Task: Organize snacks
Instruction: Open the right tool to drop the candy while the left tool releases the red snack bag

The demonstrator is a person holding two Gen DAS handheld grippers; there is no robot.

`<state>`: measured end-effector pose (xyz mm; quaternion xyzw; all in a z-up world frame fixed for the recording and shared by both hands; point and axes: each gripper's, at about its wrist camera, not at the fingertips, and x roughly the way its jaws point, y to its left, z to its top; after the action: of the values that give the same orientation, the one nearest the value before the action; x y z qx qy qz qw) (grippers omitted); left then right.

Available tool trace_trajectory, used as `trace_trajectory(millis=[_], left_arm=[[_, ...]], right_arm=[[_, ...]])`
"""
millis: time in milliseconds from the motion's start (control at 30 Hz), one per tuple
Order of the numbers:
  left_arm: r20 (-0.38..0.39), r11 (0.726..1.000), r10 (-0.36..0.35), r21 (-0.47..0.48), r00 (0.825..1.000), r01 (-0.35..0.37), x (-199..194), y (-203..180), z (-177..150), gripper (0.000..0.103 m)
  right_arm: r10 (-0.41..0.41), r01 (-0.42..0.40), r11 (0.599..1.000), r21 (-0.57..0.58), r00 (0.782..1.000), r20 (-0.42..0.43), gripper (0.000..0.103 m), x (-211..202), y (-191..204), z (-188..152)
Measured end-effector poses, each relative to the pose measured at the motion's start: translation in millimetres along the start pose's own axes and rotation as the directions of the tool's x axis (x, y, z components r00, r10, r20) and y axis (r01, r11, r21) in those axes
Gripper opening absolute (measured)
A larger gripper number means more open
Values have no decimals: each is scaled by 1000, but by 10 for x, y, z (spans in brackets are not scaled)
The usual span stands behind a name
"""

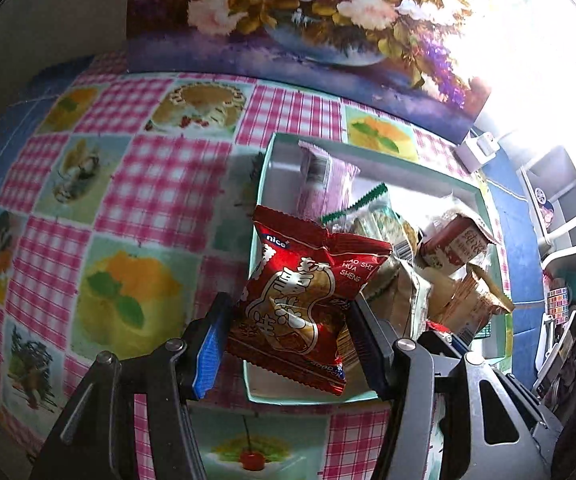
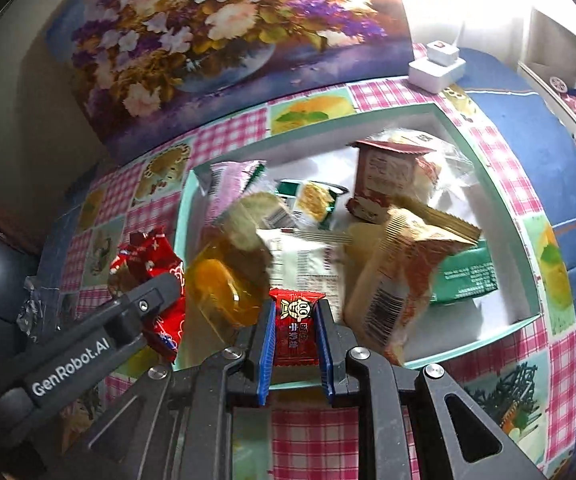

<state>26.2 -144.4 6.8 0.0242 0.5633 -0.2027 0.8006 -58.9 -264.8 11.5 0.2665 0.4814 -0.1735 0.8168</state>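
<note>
My left gripper (image 1: 288, 320) is shut on a red peanut snack packet (image 1: 304, 292) and holds it over the near left edge of the teal box (image 1: 262, 184). The box holds several snacks, among them a pink wrapper (image 1: 324, 176) and a red carton (image 1: 454, 244). My right gripper (image 2: 296, 340) is shut on a small red candy packet (image 2: 294, 328) above the near rim of the same box (image 2: 528, 264). The left gripper and its red packet (image 2: 152, 264) show at the left of the right wrist view. A yellow jelly cup (image 2: 216, 284) lies in the box near the right gripper.
The box sits on a pink-checked tablecloth (image 1: 160, 184) with fruit pictures. A flower painting (image 1: 308, 20) leans at the back. White chargers (image 2: 438, 66) stand at the back right. Shelves and clutter (image 1: 564, 300) lie to the right.
</note>
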Motion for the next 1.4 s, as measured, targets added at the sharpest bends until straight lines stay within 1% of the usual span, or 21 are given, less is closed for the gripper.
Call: trace_trajectory(millis=[200, 267, 433, 533, 600, 667, 833, 900, 1000, 1100, 1200, 1300, 1400], left_arm=[[-26, 1000, 1, 6, 1000, -1, 109, -18, -90, 60], [-29, 1000, 3, 7, 1000, -3, 136, -29, -105, 61], [-33, 1000, -13, -10, 999, 13, 171, 1, -132, 62], [-27, 1000, -23, -17, 999, 23, 159, 13, -161, 67], [-20, 999, -34, -16, 999, 34, 143, 20, -181, 75], [-15, 999, -39, -17, 999, 39, 127, 23, -209, 75], [16, 998, -53, -27, 998, 54, 46, 52, -248, 77], [37, 998, -60, -25, 998, 61, -4, 65, -260, 81], [67, 997, -67, -28, 996, 69, -75, 85, -274, 84], [92, 996, -76, -36, 993, 79, -138, 117, -289, 85], [120, 995, -81, -44, 989, 87, -204, 157, -321, 85], [145, 996, -56, -60, 988, 65, -258, 209, -356, 88], [160, 998, 12, -66, 987, -1, -294, 252, -395, 90]], right_arm=[[-21, 22, 999, 31, 999, -25, 21, 95, -132, -33], [-10, 11, 999, 37, 999, -30, 21, 124, -145, -39], [-12, 12, 999, 40, 1000, -21, 22, 134, -136, -41], [-12, 13, 999, 40, 1000, -16, 22, 129, -128, -42], [-11, 12, 999, 42, 1000, -13, 22, 129, -131, -40], [-10, 10, 999, 41, 1000, -11, 22, 126, -138, -44], [-16, 16, 999, 33, 1000, -6, 22, 108, -127, -75], [-18, 18, 999, 32, 1000, -2, 22, 90, -128, -93], [-15, 15, 999, 33, 1000, 9, 22, 45, -152, -108], [-16, 15, 999, 36, 1000, 21, 25, 1, -174, -128], [-18, 17, 999, 39, 1000, 18, 26, -9, -195, -149], [-21, 21, 999, 36, 1000, 13, 27, -29, -202, -174], [-24, 24, 999, 23, 1000, 11, 28, -61, -210, -198]])
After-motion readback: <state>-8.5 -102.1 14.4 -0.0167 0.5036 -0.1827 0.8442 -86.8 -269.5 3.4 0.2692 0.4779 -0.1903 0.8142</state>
